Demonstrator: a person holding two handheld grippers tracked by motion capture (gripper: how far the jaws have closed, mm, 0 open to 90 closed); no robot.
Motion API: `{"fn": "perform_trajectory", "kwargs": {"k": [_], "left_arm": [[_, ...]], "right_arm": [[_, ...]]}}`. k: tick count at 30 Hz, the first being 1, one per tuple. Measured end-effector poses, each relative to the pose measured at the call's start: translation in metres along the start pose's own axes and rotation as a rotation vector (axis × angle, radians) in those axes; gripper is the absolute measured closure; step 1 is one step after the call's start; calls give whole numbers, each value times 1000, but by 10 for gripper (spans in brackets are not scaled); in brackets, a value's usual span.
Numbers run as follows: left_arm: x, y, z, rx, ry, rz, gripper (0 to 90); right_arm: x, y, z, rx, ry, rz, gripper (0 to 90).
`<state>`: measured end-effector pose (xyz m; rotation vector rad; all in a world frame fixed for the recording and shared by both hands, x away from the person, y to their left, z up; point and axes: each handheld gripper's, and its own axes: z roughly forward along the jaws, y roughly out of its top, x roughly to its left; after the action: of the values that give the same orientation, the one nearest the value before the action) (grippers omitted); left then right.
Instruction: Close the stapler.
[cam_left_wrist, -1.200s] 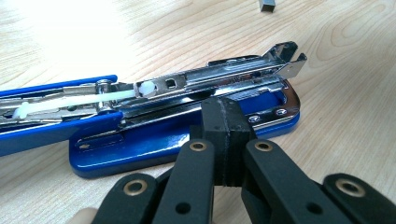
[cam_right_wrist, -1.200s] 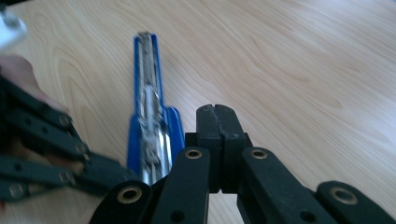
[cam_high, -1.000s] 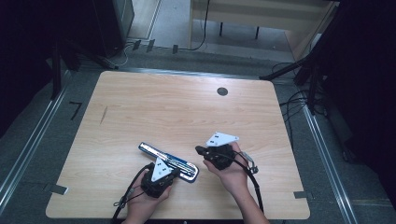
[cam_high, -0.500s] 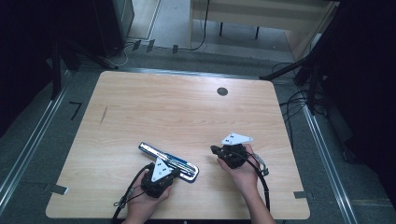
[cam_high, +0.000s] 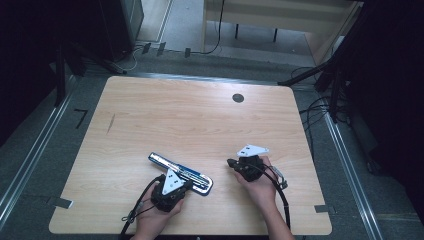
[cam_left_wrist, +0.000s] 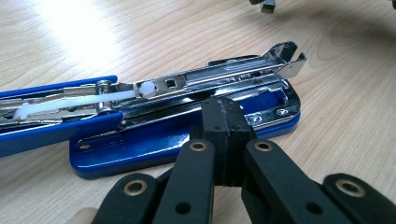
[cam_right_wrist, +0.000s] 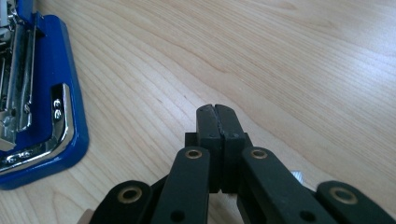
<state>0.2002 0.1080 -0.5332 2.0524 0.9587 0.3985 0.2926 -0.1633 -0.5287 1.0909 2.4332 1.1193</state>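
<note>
A: Lying flat on the counter (cam_high: 200, 115), near the front edge, left of centre – a blue stapler (cam_high: 181, 173), opened out, chrome staple rail up & showing. White pusher rod visible along the rail in the left gripper view

B: Angle?

A: Diagonal in the high view, far end up-left, near end down-right

B: Left gripper (cam_left_wrist: 228, 122)?

A: Right at the stapler's near side. Jaws pressed together, nothing between them; tips sit over/against the blue base by the chrome plate. Can't tell if they touch it. In the high view its grey plate overlaps the stapler's near end

B: Right gripper (cam_right_wrist: 218, 122)?

A: Off to the right of the stapler, apart from it, low over bare wood. Jaws closed on themselves too, empty. Stapler's blue base corner shows at the left edge of the right gripper view

B: Anything else on the counter?

A: Small dark round spot (cam_high: 238, 98) toward the far edge, right of centre. Cables trail from both grippers back toward the person's hands
</note>
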Motion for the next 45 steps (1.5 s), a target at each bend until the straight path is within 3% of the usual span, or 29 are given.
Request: {"fn": "perform_trajectory", "kwargs": {"k": [13, 27, 32, 35, 42, 45], "left_arm": [[0, 0, 0, 1, 2, 2, 900], [-1, 0, 0, 3, 8, 9, 900], [-1, 0, 0, 4, 10, 10, 900], [-1, 0, 0, 2, 12, 13, 900], [-1, 0, 0, -1, 12, 11, 900], [-1, 0, 0, 0, 11, 12, 900]], "right_arm": [[-9, -24, -13, 19, -25, 12, 900], [-24, -43, -35, -4, -54, 42, 900], [-21, -37, -40, -32, -68, 32, 900], [-16, -19, -34, -48, -48, 25, 900], [-11, 7, -6, 17, -51, -34, 900], [-11, 10, -1, 28, -48, -20, 900]]}}
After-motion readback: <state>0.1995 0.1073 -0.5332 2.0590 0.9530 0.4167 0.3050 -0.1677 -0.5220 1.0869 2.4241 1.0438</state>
